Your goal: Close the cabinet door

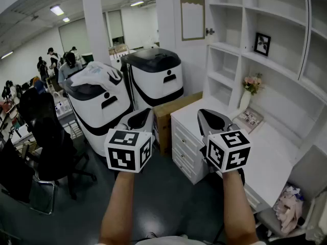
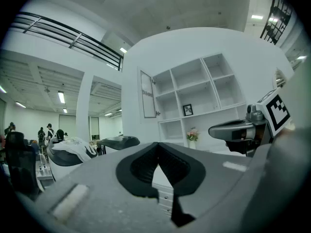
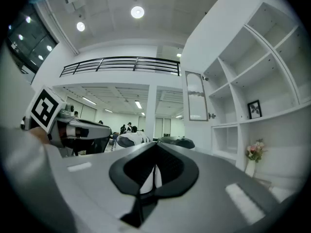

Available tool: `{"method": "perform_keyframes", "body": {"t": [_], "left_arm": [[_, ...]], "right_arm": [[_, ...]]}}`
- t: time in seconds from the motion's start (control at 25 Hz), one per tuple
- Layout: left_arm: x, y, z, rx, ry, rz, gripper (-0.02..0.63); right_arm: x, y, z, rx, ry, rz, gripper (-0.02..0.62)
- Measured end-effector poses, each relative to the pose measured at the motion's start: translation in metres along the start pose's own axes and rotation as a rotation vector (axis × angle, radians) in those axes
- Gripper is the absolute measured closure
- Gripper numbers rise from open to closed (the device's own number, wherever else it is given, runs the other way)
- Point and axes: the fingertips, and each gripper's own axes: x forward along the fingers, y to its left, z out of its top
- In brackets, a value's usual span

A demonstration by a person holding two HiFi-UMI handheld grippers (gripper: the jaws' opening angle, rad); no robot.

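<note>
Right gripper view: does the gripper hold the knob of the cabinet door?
No, the right gripper has its jaws closed on nothing, and the knob of the cabinet door is well ahead, beside the shelves.

Bright, even, cool light falls from ceiling panels (image 1: 57, 9) and round downlights (image 3: 137, 12), which flare white. The white shelves (image 1: 265, 45) almost wash out; the floor (image 1: 168, 203) is dark with a dull sheen. Shadows are soft. Fisheye lenses bow straight lines near every edge, and both gripper views have black corners. Up close, the left gripper (image 2: 156, 147) and right gripper (image 3: 155, 147) are blurred.
</note>
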Motion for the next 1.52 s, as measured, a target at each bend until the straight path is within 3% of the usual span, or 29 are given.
{"method": "perform_keyframes", "body": {"t": [0.28, 0.64, 0.96, 1.52], "left_arm": [[0.000, -0.017, -0.003, 0.010, 0.003, 0.003, 0.604], [0.012, -0.001, -0.008, 0.005, -0.006, -0.003, 0.604], [0.048, 0.052, -0.014, 0.006, -0.011, -0.035, 0.604], [0.132, 0.155, -0.016, -0.002, -0.029, -0.180, 0.604]], "right_arm": [[-0.008, -0.002, -0.001, 0.005, -0.016, 0.019, 0.592], [0.011, 0.001, -0.002, -0.006, -0.022, 0.015, 0.562], [0.067, 0.008, 0.002, -0.029, -0.024, -0.023, 0.538], [0.187, 0.016, 0.013, -0.051, -0.004, -0.152, 0.470]]}}
